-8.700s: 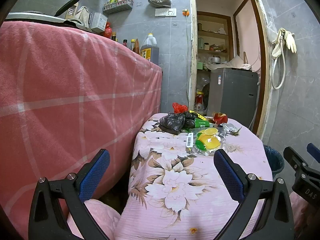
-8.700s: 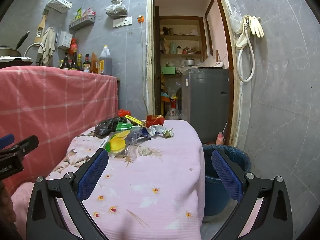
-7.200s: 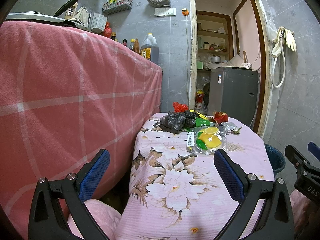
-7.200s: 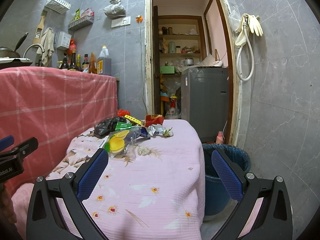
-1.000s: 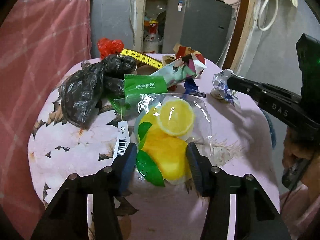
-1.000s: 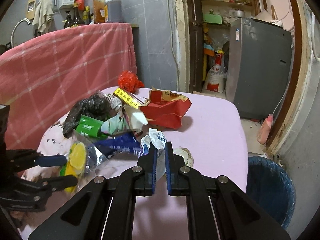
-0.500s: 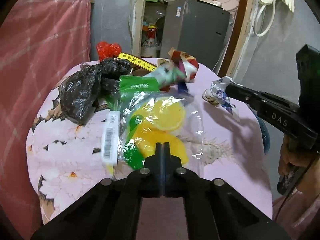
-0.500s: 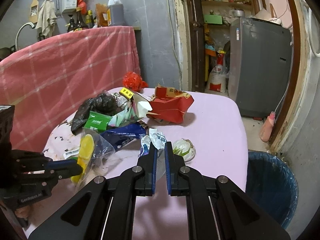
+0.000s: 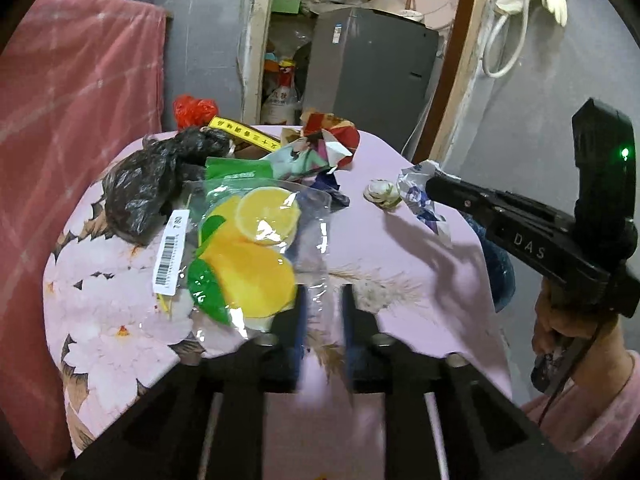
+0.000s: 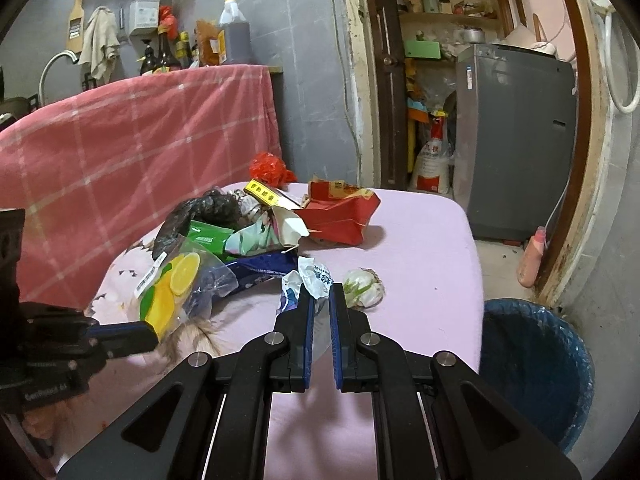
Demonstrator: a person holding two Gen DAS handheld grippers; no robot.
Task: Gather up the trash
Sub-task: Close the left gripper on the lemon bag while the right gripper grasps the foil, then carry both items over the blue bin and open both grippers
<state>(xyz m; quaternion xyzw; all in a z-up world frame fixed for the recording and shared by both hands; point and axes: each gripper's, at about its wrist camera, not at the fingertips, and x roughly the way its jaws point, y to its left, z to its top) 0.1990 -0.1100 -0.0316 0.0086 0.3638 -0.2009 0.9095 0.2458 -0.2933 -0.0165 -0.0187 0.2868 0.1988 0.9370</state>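
Observation:
A pile of trash lies on the pink floral table [image 9: 420,248]. My left gripper [image 9: 322,300] is shut on the clear lemon-print bag [image 9: 248,256], holding its lower edge; the bag also shows in the right wrist view [image 10: 176,284]. My right gripper [image 10: 321,294] is shut on a crumpled white-and-blue wrapper [image 10: 310,278], lifted a little above the table; the wrapper also shows in the left wrist view [image 9: 420,196]. A blue-lined trash bin [image 10: 532,364] stands on the floor right of the table.
On the table lie a black plastic bag [image 9: 148,184], a green packet [image 9: 236,168], a red paper bag [image 10: 344,212], a yellow strip [image 10: 266,194], a dark blue wrapper [image 10: 264,270] and a garlic-like ball [image 10: 364,284]. A pink-checked cloth [image 10: 140,160] hangs at left. A grey appliance [image 10: 516,140] stands behind.
My left gripper has pulled the lemon bag toward me and the bag has swung flatter. My right gripper has lifted the wrapper slightly away from the white ball.

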